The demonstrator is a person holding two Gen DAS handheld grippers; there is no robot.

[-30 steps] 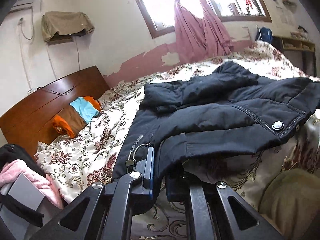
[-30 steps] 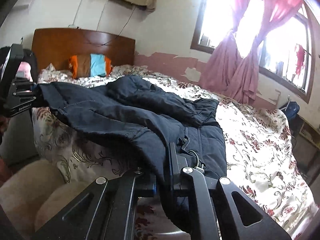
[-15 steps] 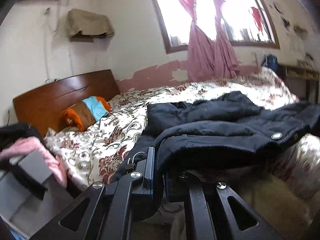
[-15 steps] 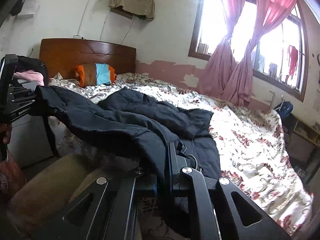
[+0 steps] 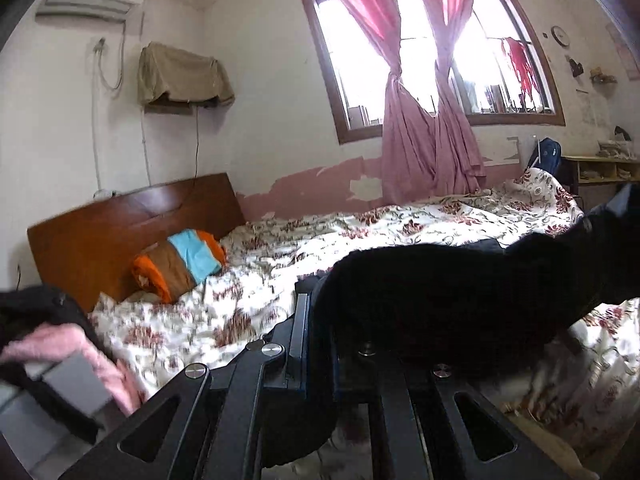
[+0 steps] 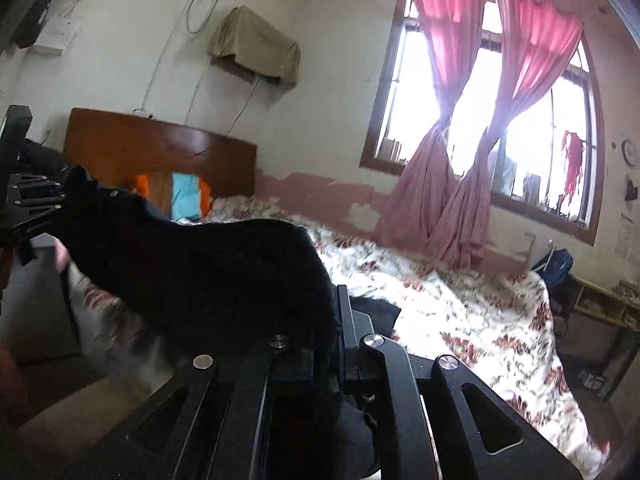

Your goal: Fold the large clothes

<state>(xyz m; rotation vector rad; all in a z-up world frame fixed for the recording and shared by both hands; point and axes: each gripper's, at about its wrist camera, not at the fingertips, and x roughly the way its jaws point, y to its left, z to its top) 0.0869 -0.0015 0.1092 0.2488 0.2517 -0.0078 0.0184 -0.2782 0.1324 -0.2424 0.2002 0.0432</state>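
At lower centre, the jacket (image 5: 440, 292) is clamped by the left gripper (image 5: 320, 344) and, in the right view, the right gripper (image 6: 336, 336), stretched above the floral bedspread (image 5: 400, 228). Beyond are seen a headboard (image 5: 120, 228), upper-right window (image 6: 500, 120) and pink curtains (image 5: 424, 140).

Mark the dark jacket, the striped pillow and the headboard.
dark jacket (image 5: 440, 288), left wrist view, its raised middle.
striped pillow (image 5: 180, 264), left wrist view, its brown band.
headboard (image 6: 160, 152), right wrist view, its wooden face.
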